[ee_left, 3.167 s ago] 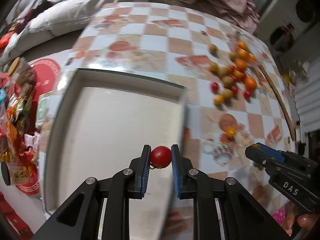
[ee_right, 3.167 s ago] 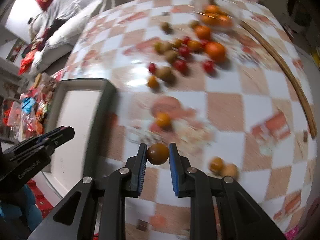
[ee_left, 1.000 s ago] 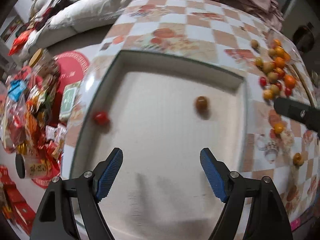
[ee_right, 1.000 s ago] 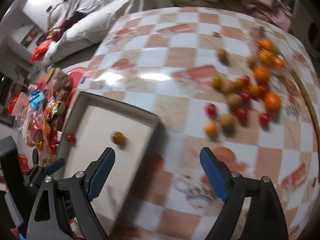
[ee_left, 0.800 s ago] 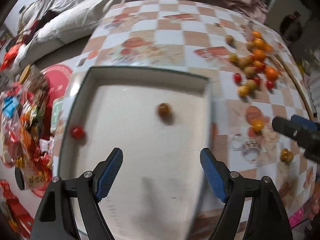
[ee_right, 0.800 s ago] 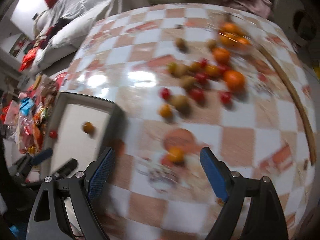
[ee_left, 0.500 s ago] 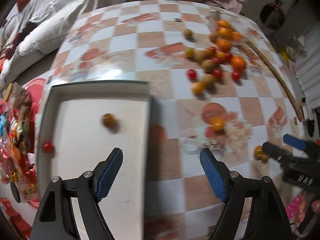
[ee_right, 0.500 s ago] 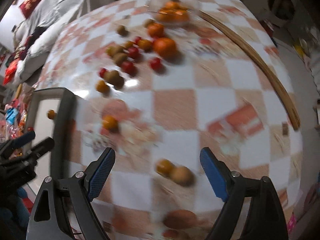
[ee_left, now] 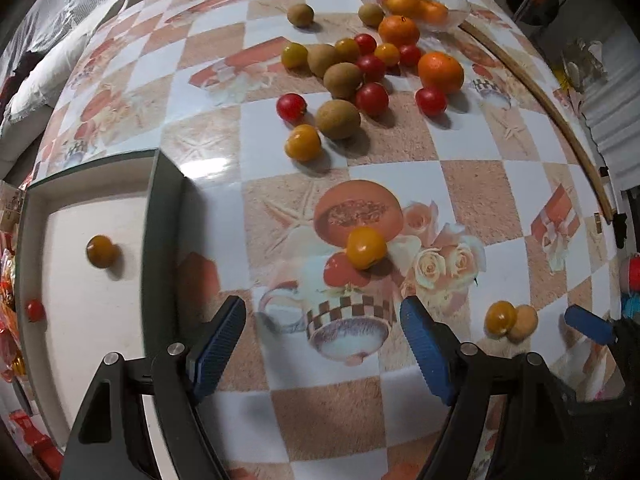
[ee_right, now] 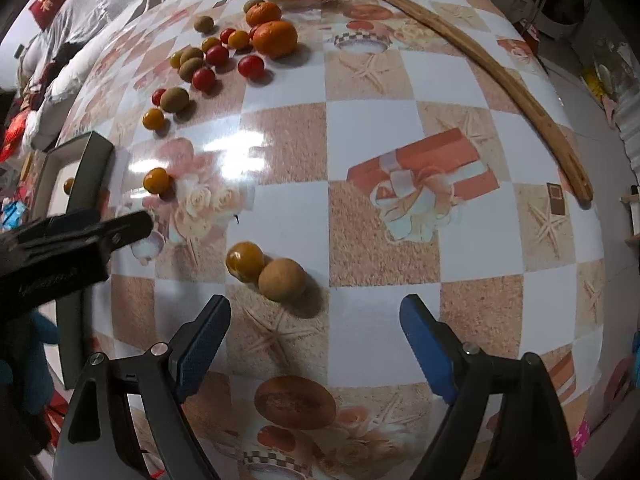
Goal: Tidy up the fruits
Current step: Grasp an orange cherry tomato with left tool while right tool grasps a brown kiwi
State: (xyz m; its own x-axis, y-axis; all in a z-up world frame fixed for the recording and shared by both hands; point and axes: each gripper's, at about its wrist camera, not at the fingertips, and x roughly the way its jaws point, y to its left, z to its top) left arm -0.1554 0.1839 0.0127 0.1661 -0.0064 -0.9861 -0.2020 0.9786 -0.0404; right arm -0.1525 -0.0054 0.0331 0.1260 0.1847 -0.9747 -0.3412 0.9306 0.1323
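Note:
My left gripper (ee_left: 322, 340) is open and empty above the table, just short of a lone orange cherry tomato (ee_left: 366, 248). The white tray (ee_left: 158, 216) at left holds a dark yellow tomato (ee_left: 102, 251) and a red tomato (ee_left: 35, 310). My right gripper (ee_right: 314, 336) is open and empty, just short of a yellow tomato (ee_right: 245, 261) touching a brown round fruit (ee_right: 282, 279). That pair also shows in the left wrist view (ee_left: 510, 318). A cluster of red tomatoes, kiwis and oranges (ee_left: 352, 68) lies farther back.
A glass bowl of oranges (ee_left: 420, 0) stands at the far edge. A long wooden stick (ee_right: 480, 68) lies along the table's right side. A sofa with cushions (ee_right: 80, 40) is beyond the table. Snack packets (ee_left: 8, 312) lie left of the tray.
Both grippers let go of their tomatoes into the tray, then swung right over the table. The left now faces the lone orange tomato, the right the yellow and brown pair.

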